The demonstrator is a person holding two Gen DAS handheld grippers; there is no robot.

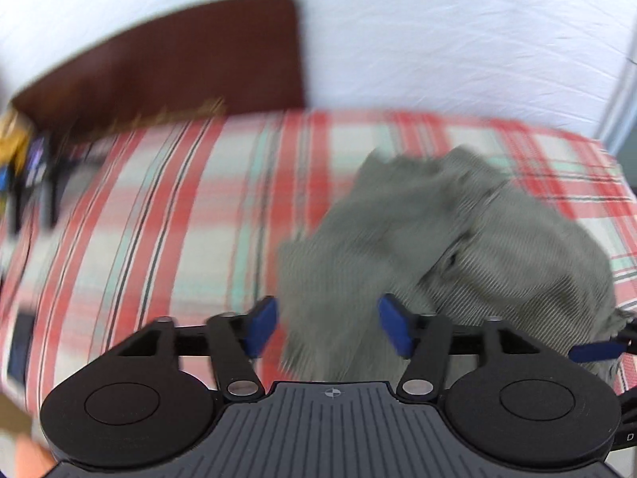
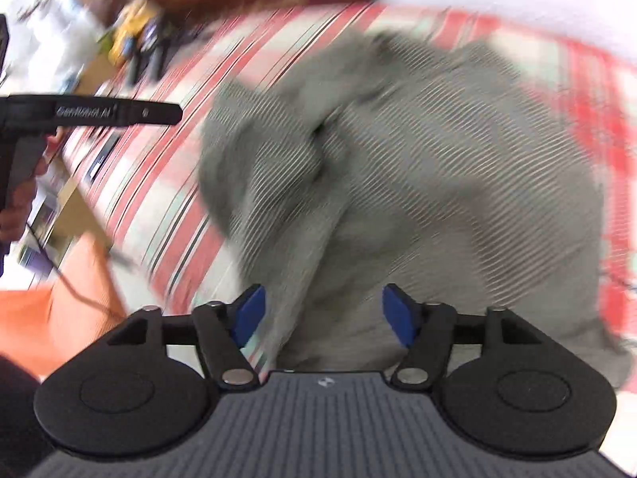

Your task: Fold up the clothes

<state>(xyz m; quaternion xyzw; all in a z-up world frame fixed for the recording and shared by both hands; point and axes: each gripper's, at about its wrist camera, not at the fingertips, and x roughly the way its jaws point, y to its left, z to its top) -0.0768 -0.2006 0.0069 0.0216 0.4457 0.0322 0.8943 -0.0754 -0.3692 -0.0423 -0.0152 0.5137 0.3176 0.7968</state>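
Left gripper (image 1: pixel 328 328): wide, empty | right gripper (image 2: pixel 324 316): wide, empty | grey garment (image 2: pixel 418 167): crumpled just ahead

Both views are evenly and brightly lit by soft, diffuse light; no hard shadows appear. The white wall (image 1: pixel 438 40) is near overexposure in both views. Motion blur smears the plaid bedcover (image 1: pixel 179 199) and the grey garment (image 2: pixel 438 159); blur is stronger in the right wrist view. The gripper bodies at the lower edge remain sharp. Fisheye distortion bows the far edge of the bed, and dark vignetting clips the frame corners.
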